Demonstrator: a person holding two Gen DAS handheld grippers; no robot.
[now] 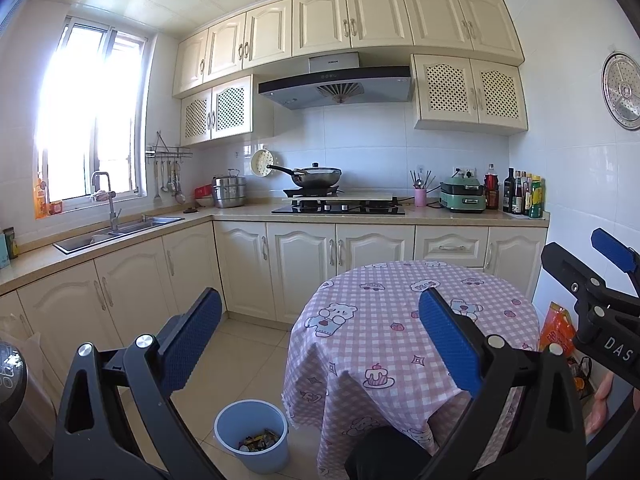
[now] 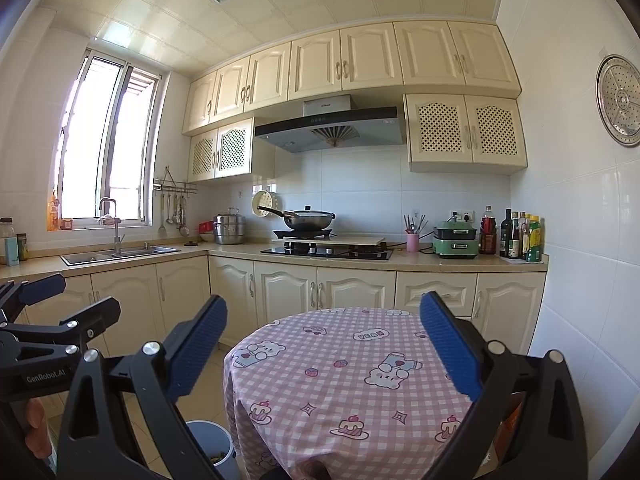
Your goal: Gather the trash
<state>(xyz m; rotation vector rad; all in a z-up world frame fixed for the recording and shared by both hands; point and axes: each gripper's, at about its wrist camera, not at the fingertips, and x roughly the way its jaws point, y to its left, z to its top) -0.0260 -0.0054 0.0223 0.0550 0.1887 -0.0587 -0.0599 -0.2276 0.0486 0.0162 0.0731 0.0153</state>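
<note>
A: A cream kitchen, bright window at ten o'clock, stove and wok at twelve. In the middle stands a round tabletop [image 1: 400, 320] under a pink checked cloth, and its top looks bare.

B: So where is the trash?

A: In the left wrist view, a blue bin [image 1: 251, 436] sits on the floor at six o'clock, just beside the cloth's hem, with small wrappers [image 1: 258, 440] lying in the bottom. At three o'clock, beyond the tabletop's edge, an orange packet [image 1: 554, 326] shows beside the wall.

B: How would that handle?

A: I judge both thin and light, crinkly film that gives under the pads and may slip. Pinch a flat edge or a fold, not the puffed middle. The bin looks like stiff plastic; its rim is the place to take.

B: And the tools?

A: The left tool [image 1: 320, 344] has its fingers wide apart with nothing between. The right tool [image 2: 324, 348] is the same, spread and empty.

B: What can't you make out?

A: The wrappers are too small to name. The orange packet is cut off by the right tool's body, and in the right wrist view the bin [image 2: 212, 444] is half hidden behind a finger.
</note>
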